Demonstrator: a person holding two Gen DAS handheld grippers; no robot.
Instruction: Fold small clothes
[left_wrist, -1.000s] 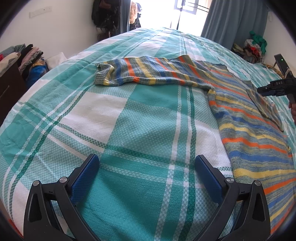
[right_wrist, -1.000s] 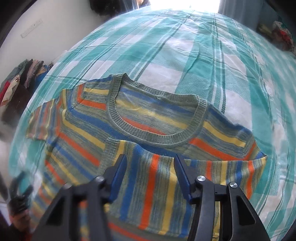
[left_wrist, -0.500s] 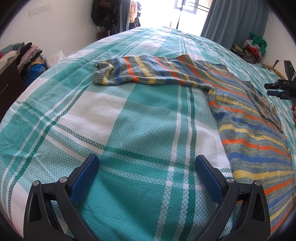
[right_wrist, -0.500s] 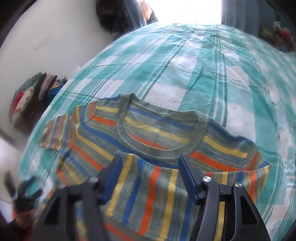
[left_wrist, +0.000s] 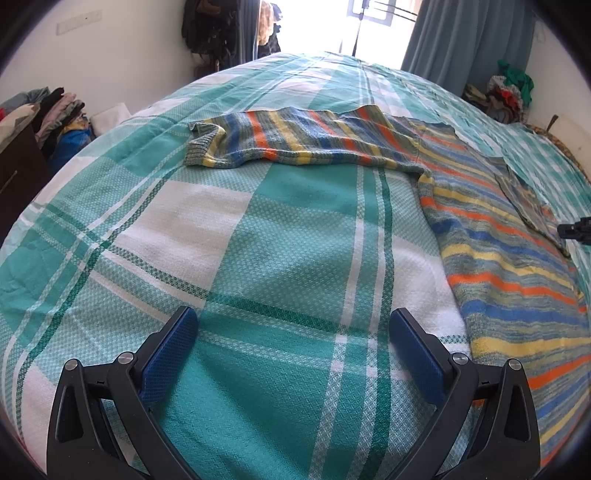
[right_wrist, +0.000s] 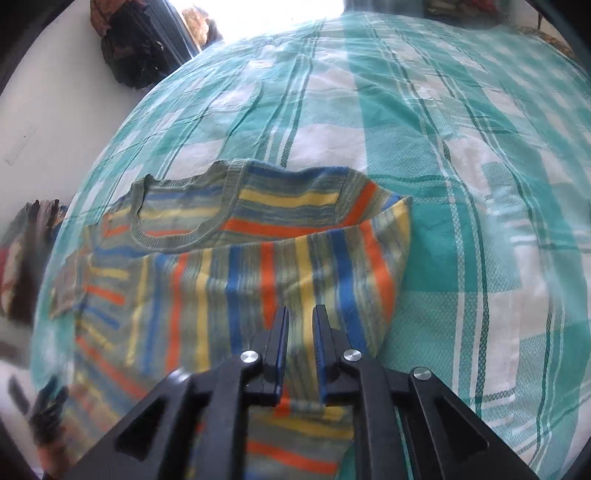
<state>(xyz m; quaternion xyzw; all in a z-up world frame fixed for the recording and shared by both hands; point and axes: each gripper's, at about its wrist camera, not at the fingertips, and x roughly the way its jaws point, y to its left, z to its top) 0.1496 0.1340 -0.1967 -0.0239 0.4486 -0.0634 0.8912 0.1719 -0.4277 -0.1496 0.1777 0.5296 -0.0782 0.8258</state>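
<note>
Now the right gripper (right_wrist: 300, 314) jaws have just closed to a slit above the striped sweater (right_wrist: 236, 266); left gripper (left_wrist: 293, 325) jaws wide, empty.

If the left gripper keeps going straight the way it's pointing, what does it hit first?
Most likely the bare bedsheet. The left gripper, jaws open, points down at checked cloth, with the striped sweater off to its right and its sleeve farther ahead. Depth is hard to judge.

Striped sweater (left_wrist: 491, 236): soft knit cloth, matt, with ribbed neckband and cuff. Bedspread (left_wrist: 280, 236): woven checked cotton, matt, with a fine waffle-like texture. Left gripper (left_wrist: 293, 354): matt black plastic frame, blue pads (left_wrist: 170, 354) with a fine diamond grip pattern, shiny metal pivot pins. Curtain (left_wrist: 465, 48): plain cloth.
</note>
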